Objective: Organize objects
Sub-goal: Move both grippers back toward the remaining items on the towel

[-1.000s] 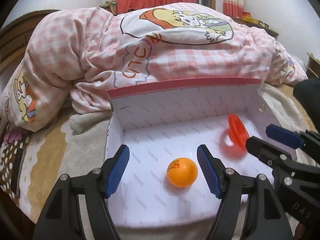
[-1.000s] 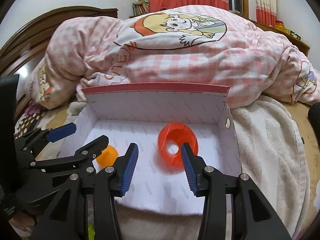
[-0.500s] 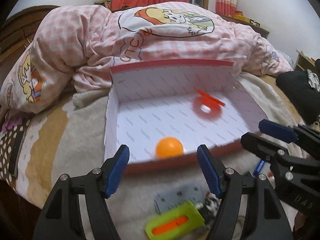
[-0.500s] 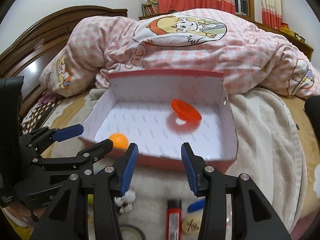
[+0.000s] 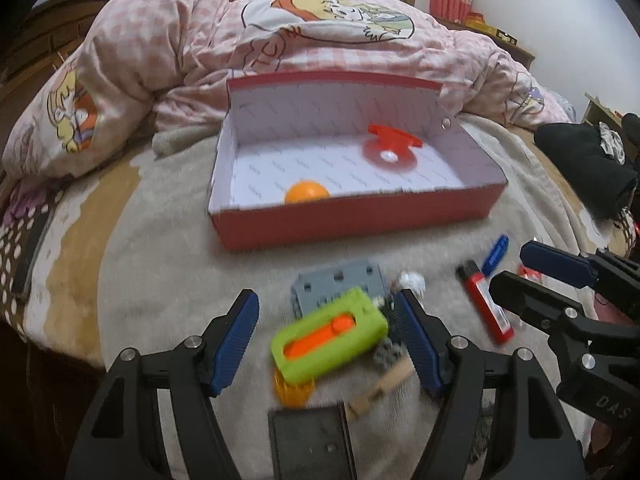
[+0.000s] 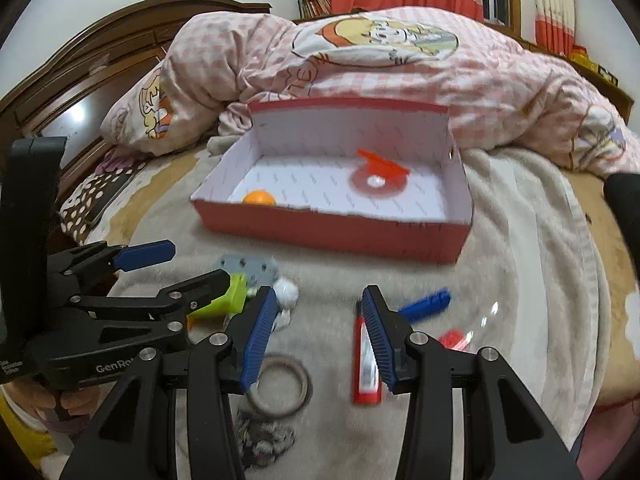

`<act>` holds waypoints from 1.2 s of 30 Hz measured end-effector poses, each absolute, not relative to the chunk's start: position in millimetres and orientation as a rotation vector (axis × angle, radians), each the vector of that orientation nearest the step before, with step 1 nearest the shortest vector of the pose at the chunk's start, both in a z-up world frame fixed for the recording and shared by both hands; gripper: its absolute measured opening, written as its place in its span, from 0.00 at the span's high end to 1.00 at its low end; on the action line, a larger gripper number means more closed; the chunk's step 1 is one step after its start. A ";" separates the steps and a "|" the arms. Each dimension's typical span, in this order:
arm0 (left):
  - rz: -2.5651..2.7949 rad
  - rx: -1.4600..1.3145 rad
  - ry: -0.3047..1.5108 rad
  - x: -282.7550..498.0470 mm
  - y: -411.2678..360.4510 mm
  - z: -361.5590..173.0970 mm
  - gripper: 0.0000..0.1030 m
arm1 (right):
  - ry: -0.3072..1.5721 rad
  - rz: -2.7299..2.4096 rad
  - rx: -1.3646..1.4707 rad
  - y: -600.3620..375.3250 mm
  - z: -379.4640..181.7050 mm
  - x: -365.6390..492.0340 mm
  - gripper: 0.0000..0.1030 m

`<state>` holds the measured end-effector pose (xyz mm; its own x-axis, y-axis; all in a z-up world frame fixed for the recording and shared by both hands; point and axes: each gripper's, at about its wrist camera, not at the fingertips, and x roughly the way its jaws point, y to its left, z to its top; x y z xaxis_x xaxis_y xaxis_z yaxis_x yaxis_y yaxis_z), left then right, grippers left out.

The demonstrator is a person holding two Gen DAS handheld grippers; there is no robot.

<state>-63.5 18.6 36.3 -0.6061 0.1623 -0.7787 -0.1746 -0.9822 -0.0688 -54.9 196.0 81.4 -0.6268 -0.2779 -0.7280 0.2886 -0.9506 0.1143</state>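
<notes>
A red box (image 5: 352,224) with a white lining stands on the bed and holds an orange ball (image 5: 306,193) and a red disc (image 5: 390,152). It also shows in the right wrist view (image 6: 332,236). My left gripper (image 5: 328,334) is open and empty above a green and orange case (image 5: 330,334) lying on a grey plate (image 5: 340,280). My right gripper (image 6: 318,328) is open and empty above the blanket, with a red lighter (image 6: 365,364) by its right finger. A blue clip (image 6: 426,304) lies just beyond it.
A pink checked quilt (image 5: 320,40) is heaped behind the box. A ring (image 6: 280,386), a white fluffy ball (image 6: 286,290), a wooden clothespin (image 5: 380,390), a dark flat item (image 5: 310,440) and small bits lie on the grey blanket. Black cloth (image 5: 584,168) lies at the right.
Both grippers have pulled back from the box toward me and now hang over the loose items in front of it. The ball and disc stay in the box.
</notes>
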 end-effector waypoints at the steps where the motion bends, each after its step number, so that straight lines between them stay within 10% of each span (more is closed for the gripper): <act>1: 2.648 -1.292 0.023 -59.0 18.1 34.6 0.31 | -0.009 -2.573 1.164 198.3 78.1 -49.8 0.55; 36: 2.467 -1.491 -0.069 -2.6 -2.7 -4.2 0.31 | 0.121 -2.388 1.355 176.1 27.5 5.3 0.45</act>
<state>-2.6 -2.7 -4.2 -0.4410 0.2432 -0.8639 -0.1945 -0.9656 -0.1725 5.3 176.1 27.5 -0.4561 -0.2909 -0.8410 0.3744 -0.9201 0.1152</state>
